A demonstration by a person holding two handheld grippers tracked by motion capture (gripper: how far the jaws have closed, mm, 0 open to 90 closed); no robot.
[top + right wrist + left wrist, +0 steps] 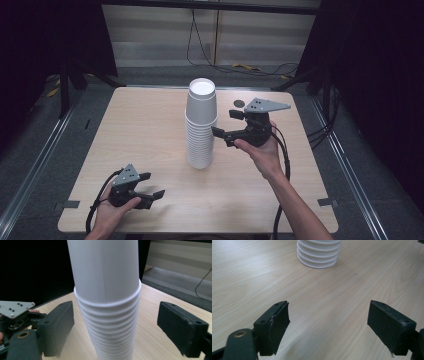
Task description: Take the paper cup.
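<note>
A tall stack of white paper cups (201, 125) stands upside down at the middle of the wooden table (145, 125). Its top cup (201, 102) rides higher than the nested rims below. My right gripper (223, 123) is at the stack's right side, level with the upper rims. In the right gripper view the stack (107, 302) stands between the open jaws of the right gripper (115, 322), with a gap on each side. My left gripper (154, 184) rests near the front left of the table, open and holding nothing. The left gripper (328, 315) faces the stack's base (318, 255).
A small dark disc (240, 103) lies on the table behind the right gripper. Cables (240, 67) run over the floor beyond the far edge. Metal rails (35, 160) flank the table. The left hand's gripper (15, 312) shows beyond the stack in the right gripper view.
</note>
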